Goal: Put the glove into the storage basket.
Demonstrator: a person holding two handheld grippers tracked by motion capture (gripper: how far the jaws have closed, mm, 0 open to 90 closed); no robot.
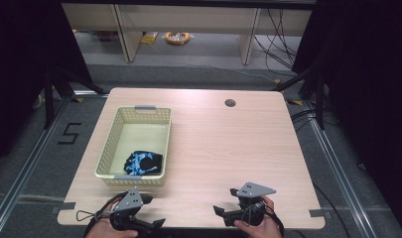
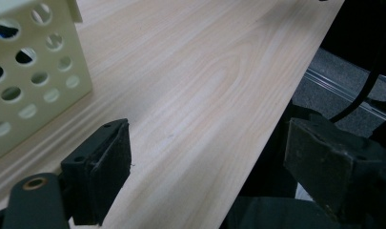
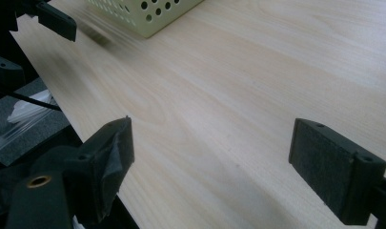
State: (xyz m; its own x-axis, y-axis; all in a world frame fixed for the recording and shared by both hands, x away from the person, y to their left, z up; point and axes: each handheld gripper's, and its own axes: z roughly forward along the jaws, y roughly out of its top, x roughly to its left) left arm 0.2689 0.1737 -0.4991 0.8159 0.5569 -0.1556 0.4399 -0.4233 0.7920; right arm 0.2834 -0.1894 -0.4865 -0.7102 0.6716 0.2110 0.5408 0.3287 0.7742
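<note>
The left gripper [image 2: 207, 167] has its jaws wide apart with nothing between them but bare wood and the table's near edge. The right gripper [image 3: 212, 167] is likewise spread wide and empty over the tabletop. Both sit low at the near edge of the table [image 1: 228, 144], each held in a hand, pointing toward each other.

Nearest to the left gripper is a basket [image 1: 120, 134], cream and full of round holes, standing just beyond it on the left part of the table. Its long axis runs from the near edge toward the far edge. In the left gripper view its corner [image 2: 35, 71] lies to the left of the jaws, close but apart. A black and blue glove [image 1: 144, 163] lies crumpled in the basket's near end.
</note>
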